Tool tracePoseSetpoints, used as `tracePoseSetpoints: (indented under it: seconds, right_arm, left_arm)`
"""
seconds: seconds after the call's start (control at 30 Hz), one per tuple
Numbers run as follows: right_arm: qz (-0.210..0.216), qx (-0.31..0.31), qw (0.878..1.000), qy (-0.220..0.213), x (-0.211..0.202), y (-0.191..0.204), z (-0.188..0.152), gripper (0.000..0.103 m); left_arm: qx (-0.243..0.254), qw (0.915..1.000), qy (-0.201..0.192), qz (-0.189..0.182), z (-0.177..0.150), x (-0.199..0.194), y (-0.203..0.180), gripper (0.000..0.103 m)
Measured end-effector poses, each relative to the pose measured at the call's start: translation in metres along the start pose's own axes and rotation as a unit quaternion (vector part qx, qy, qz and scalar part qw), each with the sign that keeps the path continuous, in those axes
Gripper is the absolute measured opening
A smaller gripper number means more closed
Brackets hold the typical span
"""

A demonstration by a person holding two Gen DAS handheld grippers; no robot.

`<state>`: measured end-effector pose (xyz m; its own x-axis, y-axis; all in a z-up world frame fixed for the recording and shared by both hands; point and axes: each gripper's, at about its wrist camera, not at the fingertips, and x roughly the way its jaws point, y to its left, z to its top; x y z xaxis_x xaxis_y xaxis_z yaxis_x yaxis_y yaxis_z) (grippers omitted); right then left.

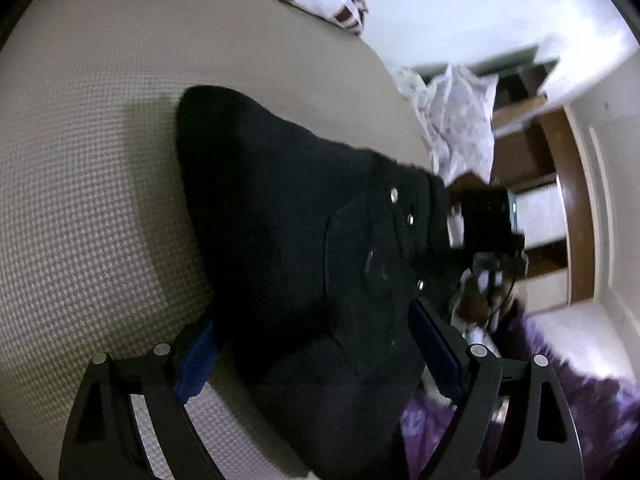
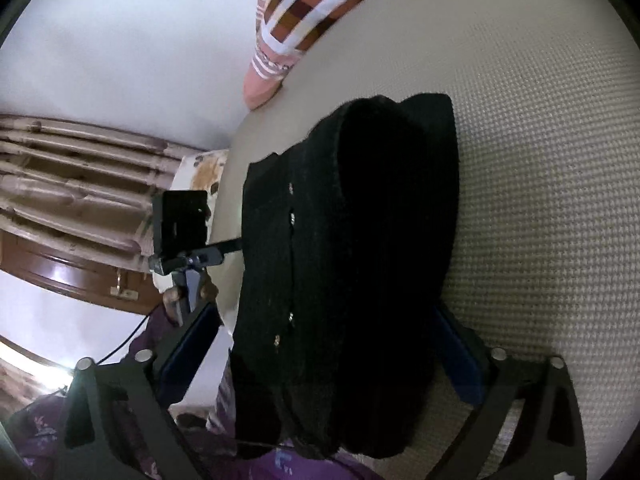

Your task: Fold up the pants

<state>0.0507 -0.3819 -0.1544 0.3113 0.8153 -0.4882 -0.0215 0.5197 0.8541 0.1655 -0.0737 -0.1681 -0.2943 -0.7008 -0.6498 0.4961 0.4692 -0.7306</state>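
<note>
In the left wrist view, the folded black denim pants with metal rivets (image 1: 304, 240) lie on a beige woven bedspread (image 1: 88, 184), their near end reaching between the wide-open, blue-padded left tongs (image 1: 316, 356), whose pads grip nothing. In the right wrist view, the pants (image 2: 352, 264) likewise lie between the spread right tongs (image 2: 324, 364), unclamped, near a patchwork pillow (image 2: 304, 8).

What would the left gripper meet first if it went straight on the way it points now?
Most likely the black pants: the folded bundle lies right ahead between the open fingers of the left gripper. Depth is unclear.
</note>
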Motion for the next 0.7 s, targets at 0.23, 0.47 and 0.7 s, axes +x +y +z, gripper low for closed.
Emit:
tracePoseSetpoints:
  seconds: [0.23, 0.47, 0.7]
  right_arm:
    - [-0.002, 0.052, 0.998, 0.037, -0.009, -0.03, 0.01, 0.047]
    - [0.034, 0.043, 0.998, 0.032, 0.014, -0.013, 0.008, 0.055]
    - [0.019, 0.039, 0.997, 0.059, 0.013, -0.018, 0.012, 0.041]
  left_arm:
    - [0.002, 0.9998, 0.006, 0.018, 0.002, 0.007, -0.015, 0.094]
    - [-0.006, 0.9994, -0.026, -0.022, 0.0, 0.01, -0.013, 0.097]
    - [0.019, 0.9996, -0.001, -0.02, 0.005, 0.016, -0.018, 0.1]
